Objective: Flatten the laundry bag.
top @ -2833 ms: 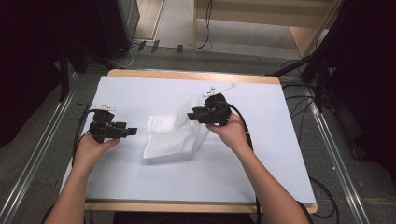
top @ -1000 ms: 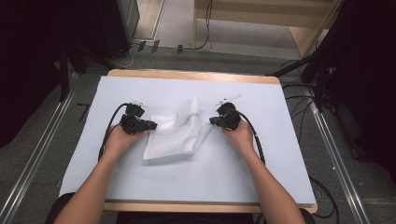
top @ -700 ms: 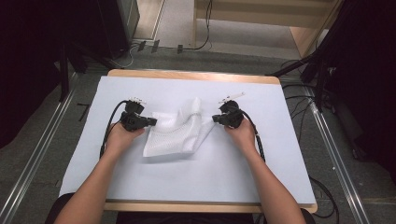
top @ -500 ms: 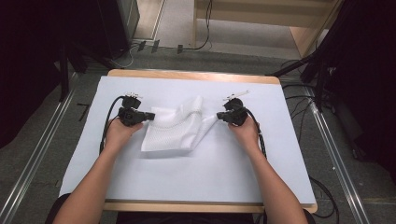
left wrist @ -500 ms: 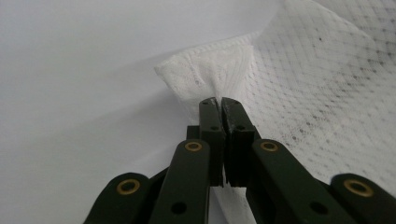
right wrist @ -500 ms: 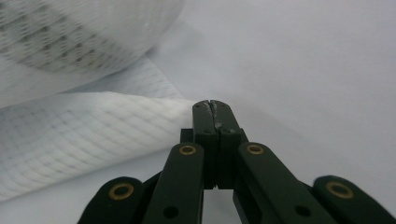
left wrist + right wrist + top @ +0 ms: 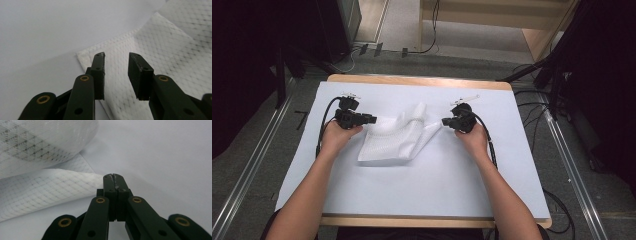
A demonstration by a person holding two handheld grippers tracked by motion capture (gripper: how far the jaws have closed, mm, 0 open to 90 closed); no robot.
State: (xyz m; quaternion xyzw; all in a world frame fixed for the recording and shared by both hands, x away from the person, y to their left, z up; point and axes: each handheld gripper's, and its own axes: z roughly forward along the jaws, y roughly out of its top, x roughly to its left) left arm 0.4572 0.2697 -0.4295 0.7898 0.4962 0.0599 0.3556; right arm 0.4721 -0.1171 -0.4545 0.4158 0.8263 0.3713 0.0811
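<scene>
My left tongs [image 7: 371,119] sit at the left corner of the white cloth [image 7: 394,140], which lies rumpled in the middle of the white-covered table [image 7: 422,200]. Their jaws have just been opening and now stand apart above that corner; in the left gripper view the cloth [image 7: 160,57] lies flat under the gap, with neither pad pressing on it. Across the cloth, a fold stands up near its middle, and its right corner stretches out toward my right tongs [image 7: 445,121]. Those jaws are pressed together. In the right gripper view the tips [image 7: 115,178] meet right at the cloth's edge [image 7: 50,187]; whether they pinch a bit of fabric I cannot tell.
</scene>
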